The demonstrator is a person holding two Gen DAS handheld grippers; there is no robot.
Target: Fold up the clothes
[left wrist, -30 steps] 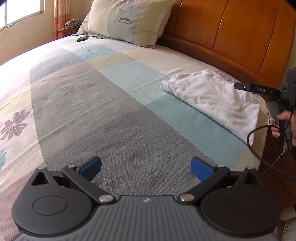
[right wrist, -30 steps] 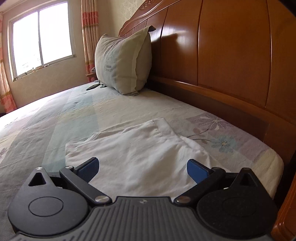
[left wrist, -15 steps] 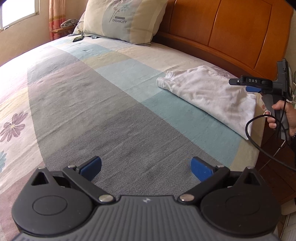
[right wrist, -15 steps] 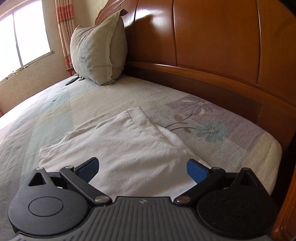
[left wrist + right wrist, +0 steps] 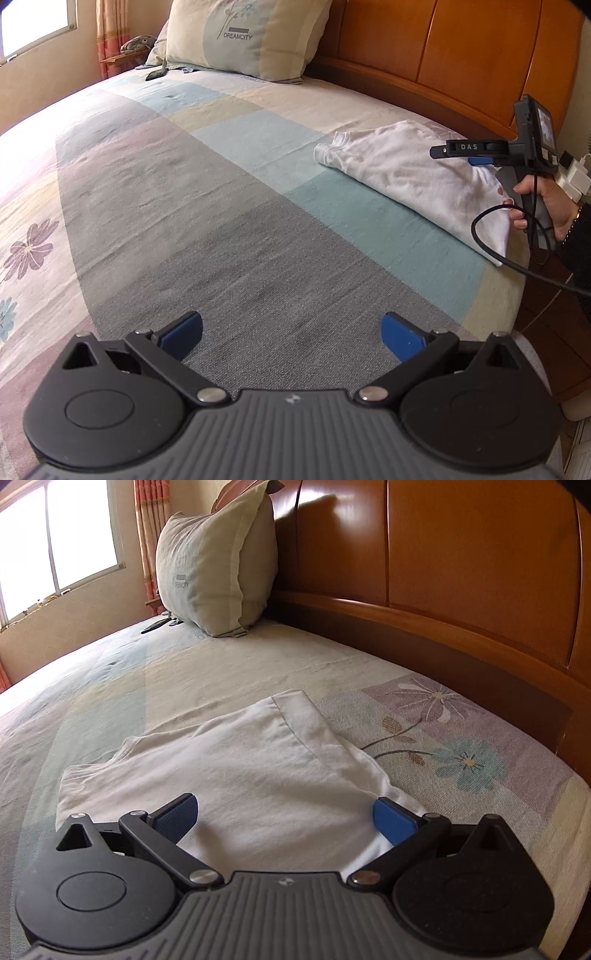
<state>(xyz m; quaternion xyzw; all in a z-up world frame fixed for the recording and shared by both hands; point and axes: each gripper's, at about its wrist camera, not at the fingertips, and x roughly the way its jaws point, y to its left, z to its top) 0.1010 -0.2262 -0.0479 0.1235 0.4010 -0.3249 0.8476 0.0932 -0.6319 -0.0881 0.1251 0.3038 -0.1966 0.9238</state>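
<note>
A wide bed (image 5: 229, 206) is seen in both views, covered with a patchwork sheet of grey, pale blue, cream and mauve panels, some printed with flowers. Behind it a tall wooden headboard (image 5: 461, 554) is seen along the right side of each view. A large cream pillow (image 5: 251, 33) marked "DREAMCITY" is propped upright against the headboard at the far end of the bed, and a dark flat object, too small to be identified, is seen lying on the sheet just beside it. A bright window (image 5: 55, 542) with a striped curtain beside it is seen in the far wall.

A folded white garment (image 5: 417, 181) is laid flat on the sheet near the bed's right-hand corner, close to the headboard, with one edge reaching the mattress edge. In the right wrist view it is shown directly beneath and ahead of the right gripper (image 5: 286, 814), whose blue-padded fingers are spread wide above the cloth; whether the pads are touching the cloth cannot be told.

In the left wrist view the right gripper (image 5: 461, 157) is seen held by a hand (image 5: 543, 201) over the near end of the garment, a black cable hanging from it. The left gripper (image 5: 291, 332) is held over bare grey sheet, well apart from the garment, its fingers spread wide with nothing between them.
</note>
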